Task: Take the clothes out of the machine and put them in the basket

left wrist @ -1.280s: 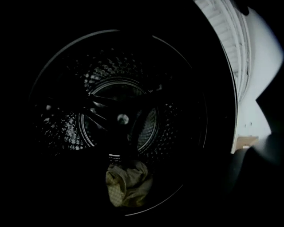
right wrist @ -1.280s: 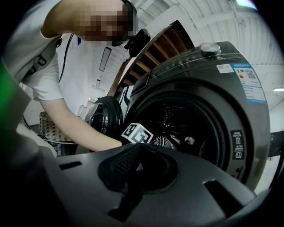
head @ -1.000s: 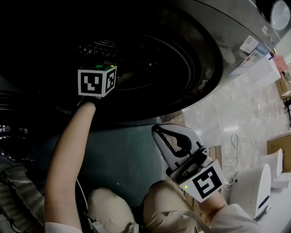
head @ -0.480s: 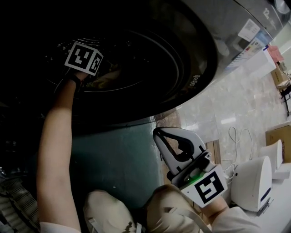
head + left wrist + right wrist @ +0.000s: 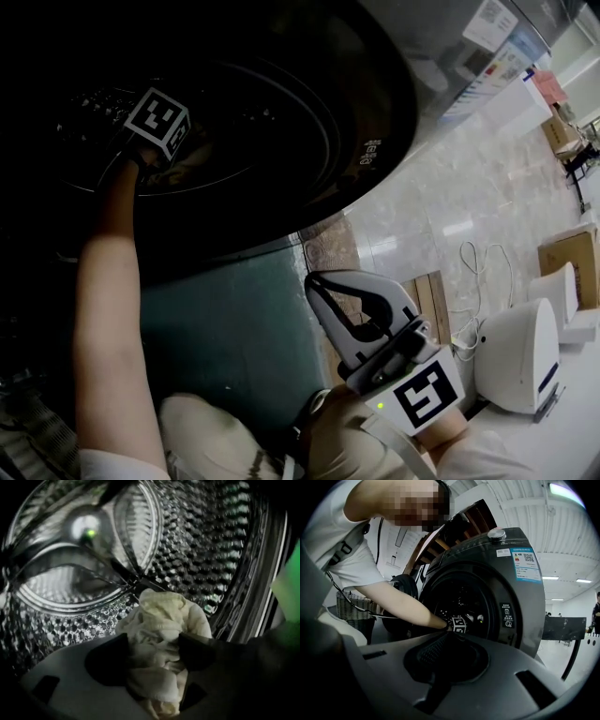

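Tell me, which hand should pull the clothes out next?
Left. Its fingers, just closing, already pinch the white cloth inside the drum; the right gripper is outside, shut and empty.

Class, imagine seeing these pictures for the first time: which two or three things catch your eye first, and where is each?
A crumpled cream cloth lies in the shiny dimpled steel drum, pinched between the jaws of the left gripper, which have just been closing. Outside, before the dark grey washing machine, the white right gripper is held shut and empty.
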{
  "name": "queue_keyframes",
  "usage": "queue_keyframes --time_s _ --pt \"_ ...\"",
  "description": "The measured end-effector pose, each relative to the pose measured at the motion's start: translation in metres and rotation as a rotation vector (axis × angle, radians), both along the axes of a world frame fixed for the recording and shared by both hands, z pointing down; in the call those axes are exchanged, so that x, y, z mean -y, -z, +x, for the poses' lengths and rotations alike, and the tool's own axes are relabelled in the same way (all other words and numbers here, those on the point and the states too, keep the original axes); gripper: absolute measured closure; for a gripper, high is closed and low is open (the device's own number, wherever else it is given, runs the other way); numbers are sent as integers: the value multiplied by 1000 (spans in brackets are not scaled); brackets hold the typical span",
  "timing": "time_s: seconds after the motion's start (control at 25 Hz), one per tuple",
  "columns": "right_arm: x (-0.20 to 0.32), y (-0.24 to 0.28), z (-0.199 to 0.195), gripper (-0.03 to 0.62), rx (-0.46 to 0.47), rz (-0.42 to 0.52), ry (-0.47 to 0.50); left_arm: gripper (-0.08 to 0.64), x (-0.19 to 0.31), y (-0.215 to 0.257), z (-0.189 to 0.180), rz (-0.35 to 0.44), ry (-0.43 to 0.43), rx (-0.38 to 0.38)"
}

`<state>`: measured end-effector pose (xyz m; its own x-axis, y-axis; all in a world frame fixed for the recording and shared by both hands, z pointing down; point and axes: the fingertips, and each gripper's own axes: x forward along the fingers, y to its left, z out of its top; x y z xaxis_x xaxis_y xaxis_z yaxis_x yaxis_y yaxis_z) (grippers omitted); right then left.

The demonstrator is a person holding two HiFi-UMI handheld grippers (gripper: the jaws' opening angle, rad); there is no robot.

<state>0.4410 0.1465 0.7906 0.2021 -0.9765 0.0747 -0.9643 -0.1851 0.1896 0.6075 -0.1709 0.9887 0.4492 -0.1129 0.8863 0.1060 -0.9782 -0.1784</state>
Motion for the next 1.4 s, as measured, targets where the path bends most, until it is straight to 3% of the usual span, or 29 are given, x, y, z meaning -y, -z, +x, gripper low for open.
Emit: queue_keyframes --time_s 0.12,0.24,0.36,0.52,0.68,0.8,1.04,1.12,1.4 --pt "-5 -2 0 580 -9 -8 -9 254 -4 -6 -3 45 -41 60" --pt "-6 -3 0 580 -12 -8 -17 362 -8 -9 -7 73 -58 90" --pt "0 -2 -5 580 -15 -6 -2 413 -12 -7 -11 115 -74 81" --pt "12 -1 -15 580 -29 -11 33 446 -19 4 -20 109 -64 42" --pt "25 0 -23 580 -55 -20 59 459 -25 28 -20 89 -59 -73" --pt "34 0 -29 580 -74 -29 74 463 -24 61 -17 71 -43 -217" --pt "48 3 -38 580 -100 -40 104 467 -45 129 -30 -170 29 -520" --pt "53 3 -42 580 -103 -38 111 468 -55 139 -41 -203 24 -576" --pt "74 -4 -58 580 -87 -51 141 468 -83 168 -100 -204 -54 -740"
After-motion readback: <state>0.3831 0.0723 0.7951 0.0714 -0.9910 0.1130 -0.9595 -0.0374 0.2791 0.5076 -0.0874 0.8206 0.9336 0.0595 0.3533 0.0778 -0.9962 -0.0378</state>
